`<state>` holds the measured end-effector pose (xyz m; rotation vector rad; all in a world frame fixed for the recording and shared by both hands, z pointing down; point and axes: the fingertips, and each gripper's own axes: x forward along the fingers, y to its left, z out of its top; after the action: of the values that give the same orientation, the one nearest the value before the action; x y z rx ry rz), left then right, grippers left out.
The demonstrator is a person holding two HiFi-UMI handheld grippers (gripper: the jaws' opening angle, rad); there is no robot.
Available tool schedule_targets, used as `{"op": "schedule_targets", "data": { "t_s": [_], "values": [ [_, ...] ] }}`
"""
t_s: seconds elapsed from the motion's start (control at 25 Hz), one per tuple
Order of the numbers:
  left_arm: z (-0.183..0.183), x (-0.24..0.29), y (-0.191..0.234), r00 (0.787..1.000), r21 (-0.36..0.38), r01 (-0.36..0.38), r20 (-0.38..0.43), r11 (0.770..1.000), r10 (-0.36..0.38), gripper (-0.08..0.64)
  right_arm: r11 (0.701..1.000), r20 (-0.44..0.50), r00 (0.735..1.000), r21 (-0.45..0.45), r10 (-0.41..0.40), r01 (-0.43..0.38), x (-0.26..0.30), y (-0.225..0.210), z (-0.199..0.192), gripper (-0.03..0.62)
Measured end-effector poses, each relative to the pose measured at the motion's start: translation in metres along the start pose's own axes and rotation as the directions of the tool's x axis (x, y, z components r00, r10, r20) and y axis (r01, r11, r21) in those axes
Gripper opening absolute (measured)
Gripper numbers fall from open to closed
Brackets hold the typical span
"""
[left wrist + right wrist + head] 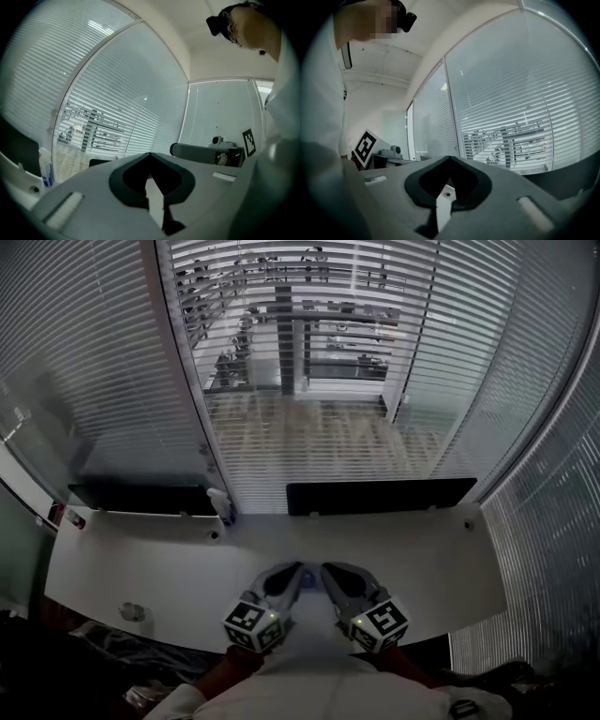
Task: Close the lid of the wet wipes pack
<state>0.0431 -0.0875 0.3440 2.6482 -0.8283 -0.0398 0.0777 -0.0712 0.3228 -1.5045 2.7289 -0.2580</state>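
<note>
No wet wipes pack shows plainly in any view. In the head view both grippers are held level close to the person's body, over the near edge of the white desk (141,559), with their tips almost touching each other. The left gripper (302,570) has its jaws together with nothing between them, and the left gripper view shows the same left gripper (150,154) pointing at window blinds. The right gripper (326,570) is likewise shut and empty, and the right gripper (450,158) also faces the blinds. A small bluish patch (307,577) sits between the tips; what it is cannot be told.
Two dark low panels (375,495) (141,498) stand along the desk's far edge, with a small bottle (222,505) between them. A round grey object (132,612) lies at the desk's near left. Glass walls with blinds (309,352) enclose the desk.
</note>
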Motion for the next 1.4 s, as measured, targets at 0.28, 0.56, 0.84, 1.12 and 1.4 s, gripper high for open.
{"op": "schedule_targets", "data": {
  "t_s": [0.28,0.56,0.84,1.12,1.4],
  "values": [
    [0.002,-0.001,-0.005,1.000,0.008,0.004,0.004,1.000,-0.004,0.002,1.000,0.033,0.999,-0.010,-0.013,0.013,-0.002,-0.002,-0.001,0.002],
    [0.000,0.000,-0.005,1.000,0.008,-0.005,0.000,1.000,0.005,0.002,1.000,0.027,0.999,0.006,-0.020,0.020,-0.006,-0.005,-0.004,0.000],
    [0.005,0.003,-0.008,1.000,0.011,-0.007,0.000,1.000,0.007,0.002,1.000,0.017,1.000,-0.003,-0.024,0.024,-0.008,-0.005,0.008,0.000],
    [-0.003,0.006,-0.007,1.000,0.013,-0.005,-0.004,1.000,0.005,0.003,1.000,0.023,1.000,0.001,-0.021,0.021,-0.008,-0.010,-0.004,0.000],
    [-0.001,0.009,-0.005,1.000,0.026,-0.013,0.006,1.000,0.013,0.003,1.000,0.023,1.000,-0.003,-0.021,0.021,-0.008,-0.013,-0.001,0.000]
  ]
}}
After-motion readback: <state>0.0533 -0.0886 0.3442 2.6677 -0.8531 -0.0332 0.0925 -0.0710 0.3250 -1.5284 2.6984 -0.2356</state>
